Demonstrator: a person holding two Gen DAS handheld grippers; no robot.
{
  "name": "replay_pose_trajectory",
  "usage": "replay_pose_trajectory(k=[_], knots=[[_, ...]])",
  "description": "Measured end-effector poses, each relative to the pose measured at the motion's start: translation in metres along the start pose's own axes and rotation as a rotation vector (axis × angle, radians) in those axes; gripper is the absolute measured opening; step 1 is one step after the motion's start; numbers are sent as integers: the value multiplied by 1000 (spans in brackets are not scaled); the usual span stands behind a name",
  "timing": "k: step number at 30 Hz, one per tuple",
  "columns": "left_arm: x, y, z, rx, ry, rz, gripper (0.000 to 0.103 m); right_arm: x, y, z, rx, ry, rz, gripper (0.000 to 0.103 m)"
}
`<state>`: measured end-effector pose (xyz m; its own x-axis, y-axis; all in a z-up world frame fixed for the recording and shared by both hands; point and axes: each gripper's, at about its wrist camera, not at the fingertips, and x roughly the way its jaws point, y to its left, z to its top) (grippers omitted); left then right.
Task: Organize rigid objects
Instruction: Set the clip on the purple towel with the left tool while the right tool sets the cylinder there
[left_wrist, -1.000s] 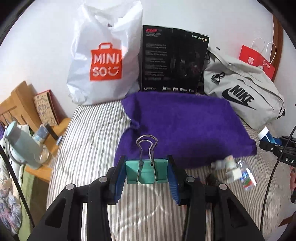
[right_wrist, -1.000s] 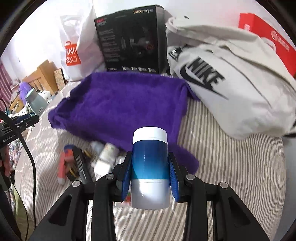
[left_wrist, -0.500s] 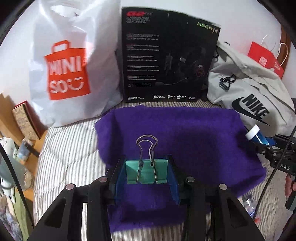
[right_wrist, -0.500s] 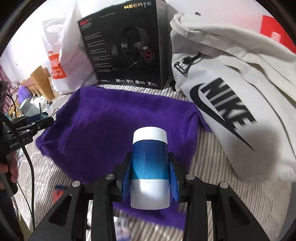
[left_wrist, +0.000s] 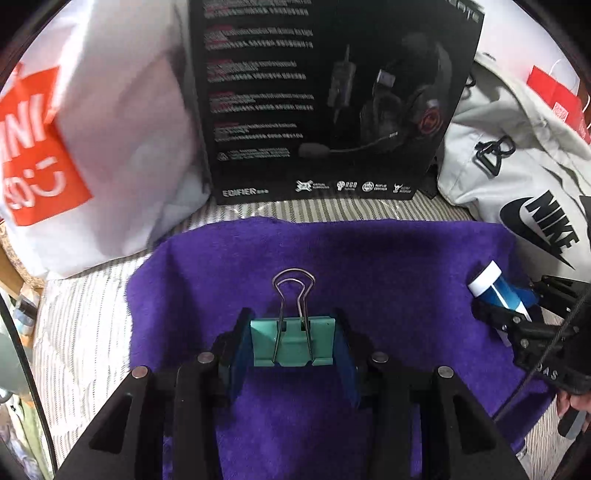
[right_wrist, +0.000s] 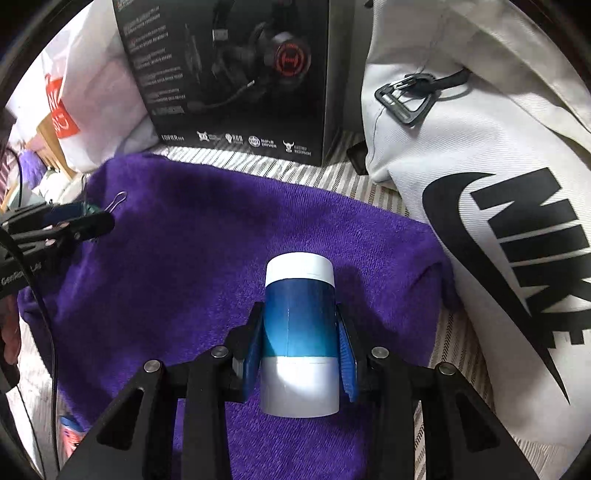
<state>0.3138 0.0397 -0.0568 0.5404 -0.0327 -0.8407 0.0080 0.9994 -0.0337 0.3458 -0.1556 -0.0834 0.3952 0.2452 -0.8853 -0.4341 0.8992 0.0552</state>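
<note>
My left gripper (left_wrist: 293, 345) is shut on a teal binder clip (left_wrist: 293, 341) with its wire handles pointing forward, held over the purple towel (left_wrist: 369, 266). My right gripper (right_wrist: 300, 341) is shut on a blue and white cylindrical bottle (right_wrist: 300, 325) above the towel's right part (right_wrist: 192, 258). The bottle also shows in the left wrist view (left_wrist: 496, 290) at the right, with the right gripper (left_wrist: 517, 314) around it. The left gripper with the clip shows at the left in the right wrist view (right_wrist: 74, 218).
A black headset box (left_wrist: 325, 99) stands behind the towel, a white Miniso bag (left_wrist: 92, 147) to its left and a grey Nike bag (right_wrist: 480, 184) to its right. The towel lies on a striped bed (left_wrist: 74, 332). Small loose items (right_wrist: 70, 435) lie at the near left.
Both grippers have moved forward over the purple towel toward the black box, each still holding its object. The loose items on the bed have dropped out of the left view.
</note>
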Motion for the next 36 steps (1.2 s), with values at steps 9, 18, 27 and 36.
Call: replay_pose_trajectory(k=[9, 18, 27, 36], knots=[[20, -6, 2, 12, 37, 17, 39, 6, 1, 0, -32, -2, 3, 36], [24, -13, 1, 38, 55, 50, 51, 2, -7, -7, -32, -3, 55, 54], [15, -15, -18, 40, 75, 92, 72, -21, -9, -23, -12, -6, 30, 59], [-50, -31, -51, 39, 24, 78, 73, -86, -6, -61, 49, -49, 24, 61]])
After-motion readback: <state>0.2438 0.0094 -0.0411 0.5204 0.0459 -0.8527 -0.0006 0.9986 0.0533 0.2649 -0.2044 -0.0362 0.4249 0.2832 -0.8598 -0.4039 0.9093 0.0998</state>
